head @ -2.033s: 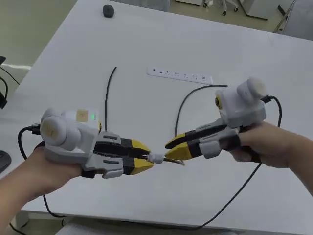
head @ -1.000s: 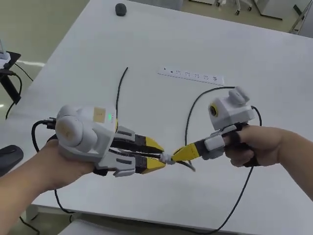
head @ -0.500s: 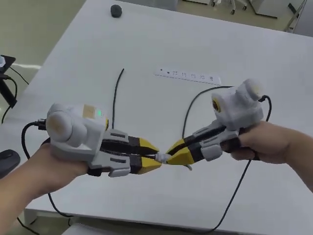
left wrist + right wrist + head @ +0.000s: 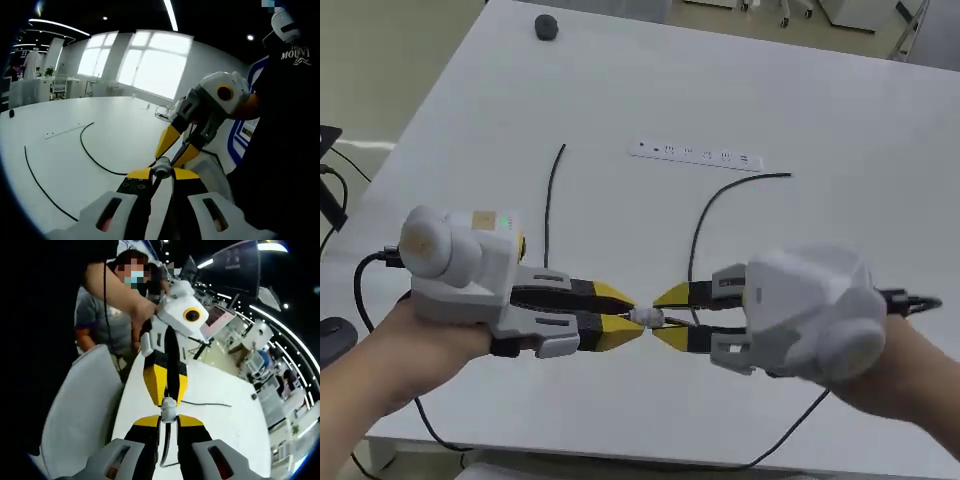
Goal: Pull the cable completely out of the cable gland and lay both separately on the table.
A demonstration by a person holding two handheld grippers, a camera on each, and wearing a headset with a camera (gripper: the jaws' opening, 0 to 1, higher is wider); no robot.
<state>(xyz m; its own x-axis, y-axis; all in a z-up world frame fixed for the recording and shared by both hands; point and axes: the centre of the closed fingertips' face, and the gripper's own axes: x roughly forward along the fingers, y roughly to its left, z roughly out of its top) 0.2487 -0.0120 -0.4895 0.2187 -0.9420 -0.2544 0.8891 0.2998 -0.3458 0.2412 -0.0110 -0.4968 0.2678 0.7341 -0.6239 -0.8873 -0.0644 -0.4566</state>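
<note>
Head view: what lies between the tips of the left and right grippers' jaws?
The small white cable gland, at the tips of the left gripper; the black cable runs from it between the jaws of the right gripper. The head view shows it.

White table (image 4: pixel 820 90), bright windows (image 4: pixel 145 65), ceiling strip light (image 4: pixel 170 14)
</note>
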